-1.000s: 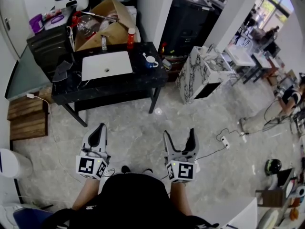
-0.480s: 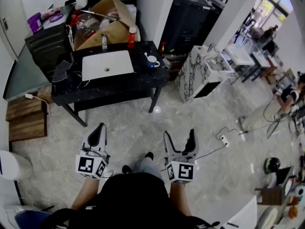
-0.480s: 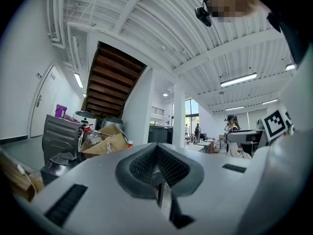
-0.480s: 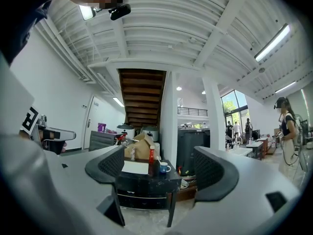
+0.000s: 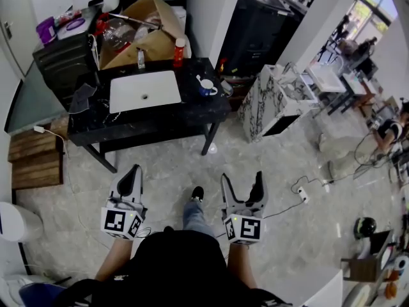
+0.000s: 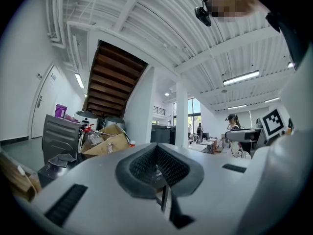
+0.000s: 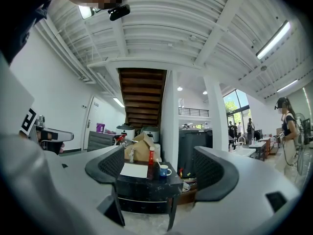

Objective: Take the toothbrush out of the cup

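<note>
A blue cup point(image 5: 206, 87) with a white toothbrush point(image 5: 199, 78) leaning out of it stands on the right part of a black table point(image 5: 192, 110), far ahead of both grippers. The right gripper view shows the cup point(image 7: 165, 171) and toothbrush point(image 7: 158, 163) framed between the jaws, well beyond them. My right gripper point(image 5: 241, 179) is open and empty above the floor. My left gripper point(image 5: 131, 175) is shut with nothing in it; in its own view, the left gripper point(image 6: 156, 156) has its pads pressed together.
A white basin point(image 5: 144, 90) is set in the table, with a red bottle point(image 5: 179, 51) and a small clear bottle point(image 5: 140, 58) behind it. An open cardboard box point(image 5: 137, 34) stands further back. A marble-patterned block point(image 5: 271, 101) sits to the right, cables point(image 5: 300, 190) cross the floor.
The person has stepped forward: a leg and shoe now show between the grippers, and the table has shifted slightly. Both grippers keep their pose and state.
</note>
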`<move>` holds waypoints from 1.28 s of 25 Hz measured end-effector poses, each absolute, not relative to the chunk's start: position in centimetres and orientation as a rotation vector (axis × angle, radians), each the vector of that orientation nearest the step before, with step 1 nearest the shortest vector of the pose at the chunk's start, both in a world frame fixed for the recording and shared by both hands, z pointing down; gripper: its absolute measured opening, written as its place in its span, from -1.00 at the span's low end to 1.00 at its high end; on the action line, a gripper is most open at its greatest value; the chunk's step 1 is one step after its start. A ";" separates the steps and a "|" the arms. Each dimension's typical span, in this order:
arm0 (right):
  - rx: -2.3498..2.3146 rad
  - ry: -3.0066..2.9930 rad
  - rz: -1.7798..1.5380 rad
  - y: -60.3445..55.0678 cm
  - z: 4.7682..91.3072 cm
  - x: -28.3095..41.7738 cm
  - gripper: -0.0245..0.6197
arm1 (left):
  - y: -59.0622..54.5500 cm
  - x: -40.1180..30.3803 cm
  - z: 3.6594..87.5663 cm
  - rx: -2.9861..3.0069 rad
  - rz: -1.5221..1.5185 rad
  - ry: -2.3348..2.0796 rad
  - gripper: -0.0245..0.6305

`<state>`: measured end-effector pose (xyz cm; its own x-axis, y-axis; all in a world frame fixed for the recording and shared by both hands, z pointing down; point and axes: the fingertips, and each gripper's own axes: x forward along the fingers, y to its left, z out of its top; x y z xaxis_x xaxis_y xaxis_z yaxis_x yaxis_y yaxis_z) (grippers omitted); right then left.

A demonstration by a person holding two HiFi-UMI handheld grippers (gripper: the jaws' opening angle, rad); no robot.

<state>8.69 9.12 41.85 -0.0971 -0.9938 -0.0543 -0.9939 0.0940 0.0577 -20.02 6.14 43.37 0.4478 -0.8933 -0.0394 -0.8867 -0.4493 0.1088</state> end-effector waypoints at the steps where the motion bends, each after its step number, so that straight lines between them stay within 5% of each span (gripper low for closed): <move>1: -2.106 2.324 0.126 8.4 41.9 8.8 0.41 | 5.5 -19.9 43.4 2.609 -0.140 -1.614 -0.93; 32: -1.856 2.511 0.032 -21.4 41.2 21.6 0.41 | -20.9 -5.6 41.6 2.483 -0.070 -1.831 -0.93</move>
<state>21.59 -21.38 41.23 -0.2931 -0.9557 -0.0273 -0.9561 0.2931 0.0055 -5.55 -20.85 41.58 0.2954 -0.9554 -0.0034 -0.9529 -0.2949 0.0714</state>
